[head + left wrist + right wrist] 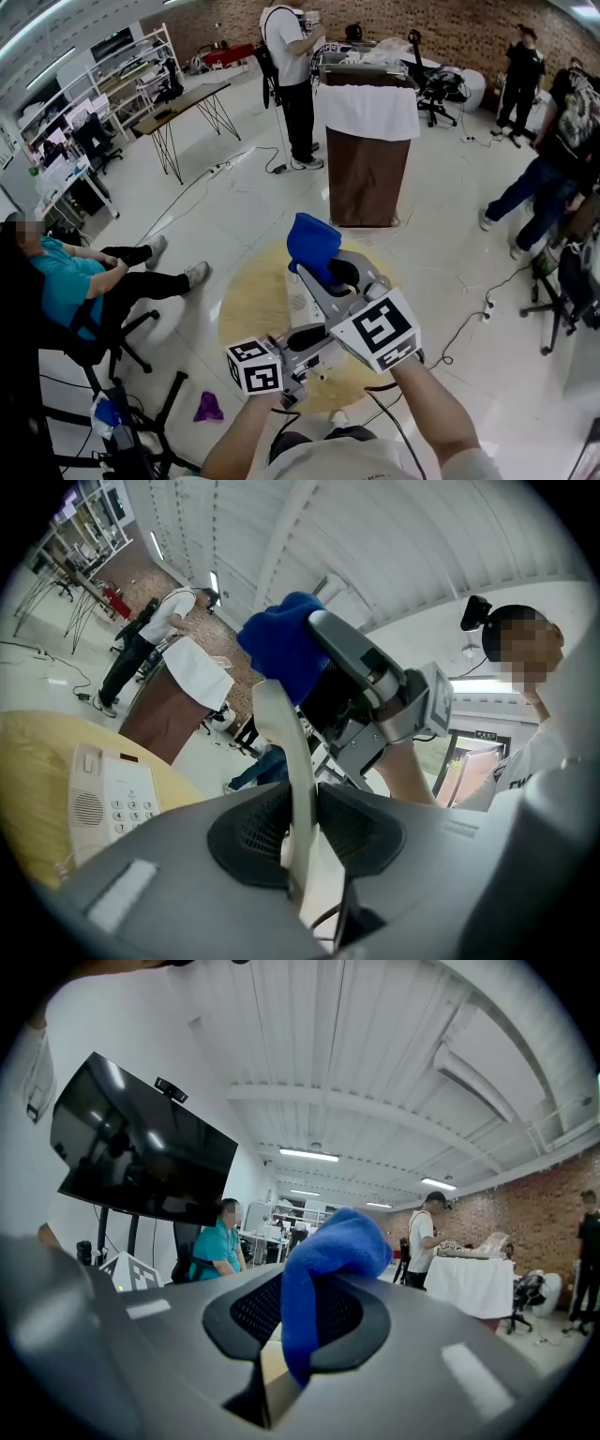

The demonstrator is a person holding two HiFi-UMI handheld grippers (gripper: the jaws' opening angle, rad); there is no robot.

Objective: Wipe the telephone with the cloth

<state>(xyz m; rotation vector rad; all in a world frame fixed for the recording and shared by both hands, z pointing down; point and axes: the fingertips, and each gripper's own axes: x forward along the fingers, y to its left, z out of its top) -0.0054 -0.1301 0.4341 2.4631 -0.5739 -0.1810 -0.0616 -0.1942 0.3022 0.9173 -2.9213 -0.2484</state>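
Note:
A cream telephone base [112, 803] with a keypad lies on the round yellow table [248, 300]. My left gripper [302, 832] is shut on the cream handset [289, 752], which stands up edge-on between the pads. In the head view the left gripper [307, 345] is low over the table, partly under the right one. My right gripper [328, 272] is shut on a blue cloth [312, 242], held above the telephone base [300, 302]. The cloth [323, 1251] bulges out over the right gripper's [305, 1312] jaws. From the left gripper view, the cloth [281, 644] hangs just beyond the handset's top.
A brown podium [368, 173] draped in white stands past the table. A person sits in a chair [84, 281] at the left, and others stand at the back and right. A purple rag [207, 407] and cables lie on the floor.

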